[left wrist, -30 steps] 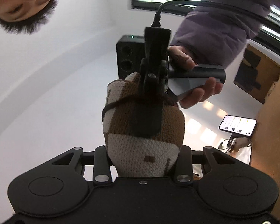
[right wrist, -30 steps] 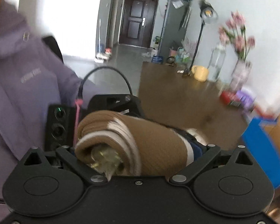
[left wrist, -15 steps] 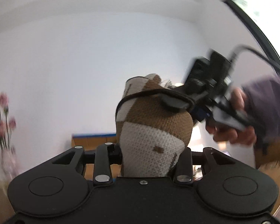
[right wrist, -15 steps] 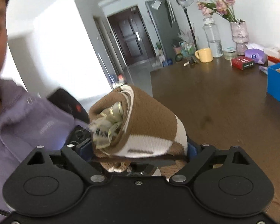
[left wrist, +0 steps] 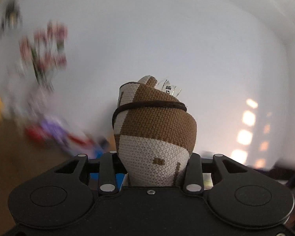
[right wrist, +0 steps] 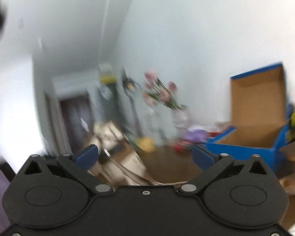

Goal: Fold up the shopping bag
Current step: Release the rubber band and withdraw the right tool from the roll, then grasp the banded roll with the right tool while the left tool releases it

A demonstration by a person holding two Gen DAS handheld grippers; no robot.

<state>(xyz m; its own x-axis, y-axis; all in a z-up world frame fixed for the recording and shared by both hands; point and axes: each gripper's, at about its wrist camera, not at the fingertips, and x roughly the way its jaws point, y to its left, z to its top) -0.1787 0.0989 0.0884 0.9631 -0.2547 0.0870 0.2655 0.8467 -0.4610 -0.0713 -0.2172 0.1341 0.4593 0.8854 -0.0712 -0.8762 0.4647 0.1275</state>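
Observation:
The shopping bag [left wrist: 153, 131] is a tight brown and white knitted roll with a dark elastic band [left wrist: 149, 105] around its upper part and a white label at its tip. My left gripper [left wrist: 151, 169] is shut on its lower end and holds it upright in the air against a white wall. My right gripper [right wrist: 145, 155] is open and empty, its blue pads [right wrist: 87, 155] wide apart, pointing across the brown table [right wrist: 167, 169]. The bag does not show in the right wrist view.
An open blue cardboard box [right wrist: 255, 129] stands on the table at the right. Pink flowers in a glass vase [right wrist: 161, 98], a yellow mug [right wrist: 147, 143], and red and purple items [right wrist: 192, 135] sit at the far edge. Both views are motion-blurred.
My right gripper has let go of the rolled bag, opened and swung away. My left gripper keeps the roll and has turned towards the wall; the band is now around the roll.

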